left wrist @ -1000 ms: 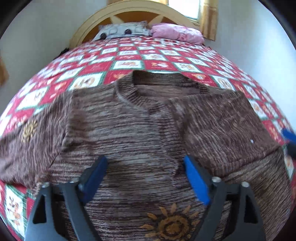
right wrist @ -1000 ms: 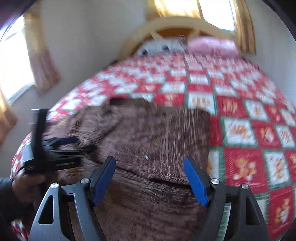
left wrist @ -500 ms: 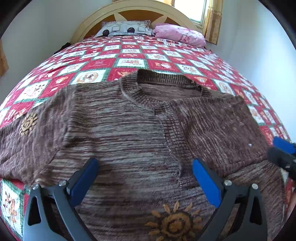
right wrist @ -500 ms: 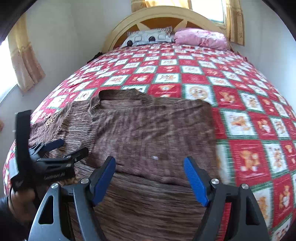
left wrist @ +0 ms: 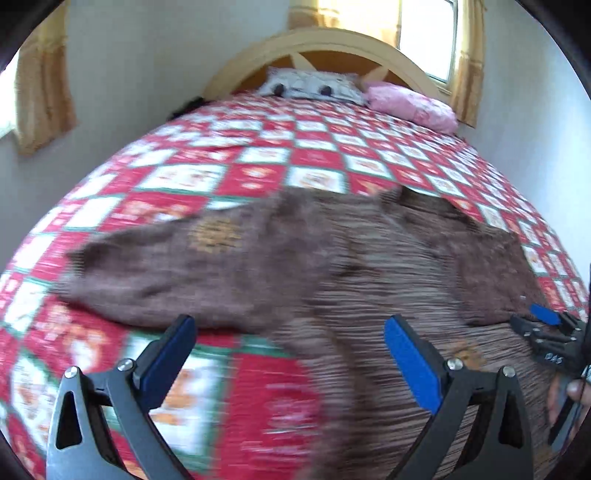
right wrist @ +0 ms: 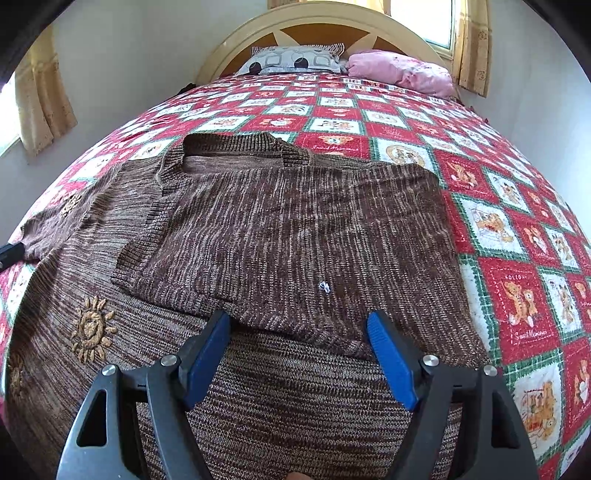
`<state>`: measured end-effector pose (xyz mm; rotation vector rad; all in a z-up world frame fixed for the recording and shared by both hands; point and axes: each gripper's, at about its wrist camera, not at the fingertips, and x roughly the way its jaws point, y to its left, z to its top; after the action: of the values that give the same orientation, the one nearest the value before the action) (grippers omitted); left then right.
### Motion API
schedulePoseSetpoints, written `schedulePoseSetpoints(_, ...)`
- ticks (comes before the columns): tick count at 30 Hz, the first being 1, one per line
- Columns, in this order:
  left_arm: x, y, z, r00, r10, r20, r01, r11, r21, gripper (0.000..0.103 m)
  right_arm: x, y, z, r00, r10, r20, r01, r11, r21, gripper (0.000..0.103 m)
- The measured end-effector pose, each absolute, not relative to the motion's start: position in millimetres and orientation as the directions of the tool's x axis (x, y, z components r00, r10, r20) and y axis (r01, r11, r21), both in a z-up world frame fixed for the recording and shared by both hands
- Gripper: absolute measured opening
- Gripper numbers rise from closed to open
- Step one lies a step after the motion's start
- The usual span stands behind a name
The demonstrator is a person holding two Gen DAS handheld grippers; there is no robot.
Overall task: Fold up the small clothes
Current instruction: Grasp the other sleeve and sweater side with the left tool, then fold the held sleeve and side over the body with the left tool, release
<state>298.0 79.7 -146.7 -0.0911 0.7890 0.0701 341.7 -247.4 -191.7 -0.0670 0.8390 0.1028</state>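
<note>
A brown knit sweater (right wrist: 295, 229) with orange sun motifs lies flat on the bed, neck towards the headboard. Its right sleeve is folded across the chest. The left sleeve (left wrist: 177, 266) still stretches out sideways, blurred in the left wrist view. My left gripper (left wrist: 288, 325) hovers open and wide over the sweater's left side, just below that sleeve, with nothing between its fingers. My right gripper (right wrist: 297, 321) hangs open above the lower edge of the folded sleeve, holding nothing. It also shows as the right gripper (left wrist: 535, 321) at the far right, with a hand behind it.
A red, white and green patchwork bedspread (right wrist: 517, 229) covers the bed. A patterned pillow (right wrist: 295, 59) and a pink pillow (right wrist: 402, 70) lie by the wooden headboard (right wrist: 317, 22). Walls and curtained windows close in on both sides.
My left gripper swung left from the sweater's middle to its left side, bringing the outstretched sleeve into view, and its jaws widened a little. My right gripper sank closer to the folded sleeve's edge.
</note>
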Motion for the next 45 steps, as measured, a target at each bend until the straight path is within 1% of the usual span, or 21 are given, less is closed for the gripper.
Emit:
schedulePoseSetpoints(2,292.9,104.4,-146.3,0.702,0.087,-0.707,-0.149,0.989,-0.027,0.103,343.2,-246.8,-191.4,0.667,0.062,-0.743,-0.117,0.993,-0.022,0.077)
schedulePoseSetpoints(5,292.9,139.8,-151.9,0.675,0.151,-0.722,-0.224,0.974,-0.005,0.103,341.2,-247.3,-191.0,0.671,0.065,-0.738,-0.117,0.993,-0.019,0.077)
schedulePoseSetpoints(8,292.6,174.9,-156.7,0.643,0.212,-0.736,-0.313,0.95,0.001,0.103,340.1,-245.9,-190.7,0.675,0.054,-0.735,-0.117,0.993,-0.035,0.077)
schedulePoseSetpoints(11,291.7,209.2,-160.1,0.616,0.256,-0.745,-0.404,0.915,-0.02,0.103,339.7,-246.2,-190.7,0.679,0.055,-0.732,-0.117,0.992,-0.034,0.077)
schedulePoseSetpoints(14,292.2,239.7,-165.7,0.597,0.246,-0.764,-0.472,0.877,-0.086,0.102,337.9,-247.9,-190.2,0.681,0.064,-0.729,-0.118,0.993,-0.024,0.077)
schedulePoseSetpoints(15,291.4,246.0,-166.6,0.599,0.239,-0.765,-0.482,0.87,-0.105,0.099,337.9,-247.9,-190.1,0.682,0.063,-0.729,-0.118,0.993,-0.025,0.077)
schedulePoseSetpoints(16,291.8,251.3,-168.4,0.611,0.218,-0.761,-0.481,0.866,-0.138,0.092,338.3,-247.6,-190.1,0.682,0.061,-0.729,-0.118,0.993,-0.027,0.077)
schedulePoseSetpoints(18,294.0,259.7,-174.1,0.622,0.166,-0.765,-0.47,0.861,-0.195,0.087,337.8,-247.4,-190.0,0.683,0.058,-0.728,-0.118,0.992,-0.031,0.077)
schedulePoseSetpoints(22,304.2,263.7,-185.5,0.601,0.144,-0.786,-0.486,0.847,-0.216,0.085,338.0,-247.6,-190.0,0.683,0.059,-0.728,-0.119,0.992,-0.03,0.077)
schedulePoseSetpoints(24,308.4,262.8,-186.1,0.601,0.156,-0.784,-0.488,0.848,-0.206,0.084,338.0,-247.6,-190.0,0.683,0.059,-0.728,-0.119,0.992,-0.031,0.077)
schedulePoseSetpoints(25,311.3,261.1,-185.6,0.608,0.162,-0.777,-0.48,0.855,-0.197,0.078,338.0,-247.7,-190.0,0.683,0.059,-0.728,-0.119,0.992,-0.031,0.077)
schedulePoseSetpoints(29,324.8,259.6,-187.9,0.613,0.145,-0.777,-0.453,0.87,-0.195,0.066,337.9,-247.8,-190.1,0.684,0.059,-0.727,-0.119,0.992,-0.031,0.077)
schedulePoseSetpoints(30,328.4,259.6,-188.9,0.608,0.148,-0.78,-0.454,0.871,-0.189,0.057,337.8,-247.8,-190.1,0.684,0.059,-0.727,-0.119,0.992,-0.031,0.077)
schedulePoseSetpoints(31,330.8,261.8,-189.1,0.608,0.154,-0.779,-0.46,0.868,-0.188,0.039,337.7,-247.7,-190.1,0.684,0.059,-0.727,-0.119,0.992,-0.031,0.077)
schedulePoseSetpoints(32,332.2,263.4,-188.6,0.618,0.134,-0.775,-0.45,0.868,-0.208,0.025,337.8,-247.8,-190.2,0.684,0.059,-0.727,-0.119,0.992,-0.031,0.077)
schedulePoseSetpoints(33,333.9,265.9,-188.6,0.631,0.079,-0.772,-0.42,0.871,-0.254,0.014,337.6,-247.7,-190.1,0.684,0.059,-0.727,-0.119,0.992,-0.032,0.077)
schedulePoseSetpoints(38,330.3,268.5,-178.0,0.669,0.009,-0.743,-0.38,0.864,-0.331,0.013,337.7,-247.7,-190.3,0.684,0.06,-0.727,-0.119,0.992,-0.03,0.077)
schedulePoseSetpoints(45,329.6,249.5,-142.0,0.728,-0.069,-0.682,-0.308,0.856,-0.416,0.013,337.3,-247.6,-189.3,0.686,0.061,-0.725,-0.119,0.992,-0.028,0.077)
